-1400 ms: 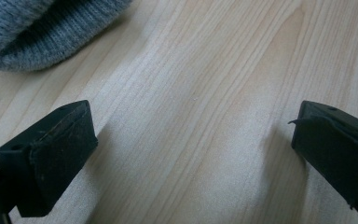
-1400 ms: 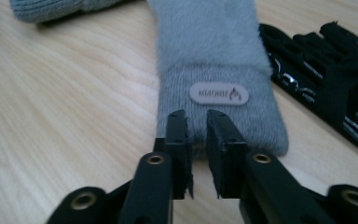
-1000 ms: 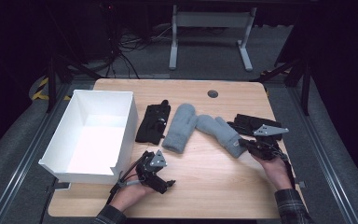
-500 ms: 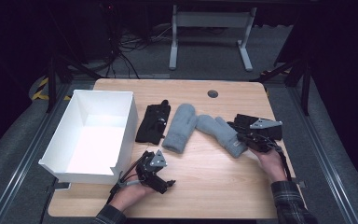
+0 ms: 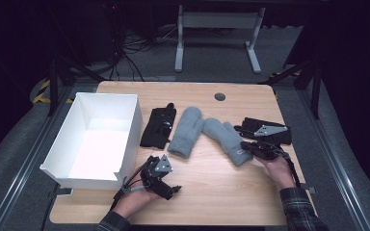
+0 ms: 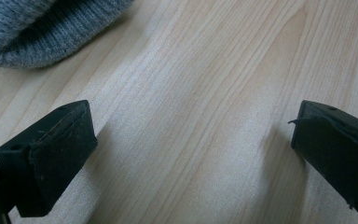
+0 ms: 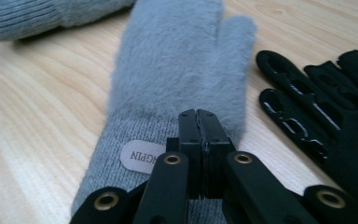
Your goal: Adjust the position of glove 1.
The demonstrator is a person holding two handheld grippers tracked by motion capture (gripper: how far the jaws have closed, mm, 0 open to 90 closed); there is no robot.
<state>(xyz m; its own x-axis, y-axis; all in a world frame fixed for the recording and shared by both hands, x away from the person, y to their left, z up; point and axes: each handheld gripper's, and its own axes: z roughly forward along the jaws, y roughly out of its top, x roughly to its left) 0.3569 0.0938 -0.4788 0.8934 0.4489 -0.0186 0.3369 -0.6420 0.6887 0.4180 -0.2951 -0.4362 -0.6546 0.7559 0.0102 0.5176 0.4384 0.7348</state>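
Bright table, dark surroundings, soft focus

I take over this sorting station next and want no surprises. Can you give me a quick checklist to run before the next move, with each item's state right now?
1. Right gripper closed on the cuff of the fuzzy grey mitten: the jaws are together at the cuff, but whether they pinch fabric, cannot tell.
2. Left gripper open and free: ok, jaws wide apart over bare wood.
3. Open white rectangular box ready to receive: ok, nothing visible inside.
4. Second grey mitten apart from the first: not ok, they seem to touch at their tips.
5. Black gloves beside the gripped mitten clear of it: ok, a gap of light wooden table shows.
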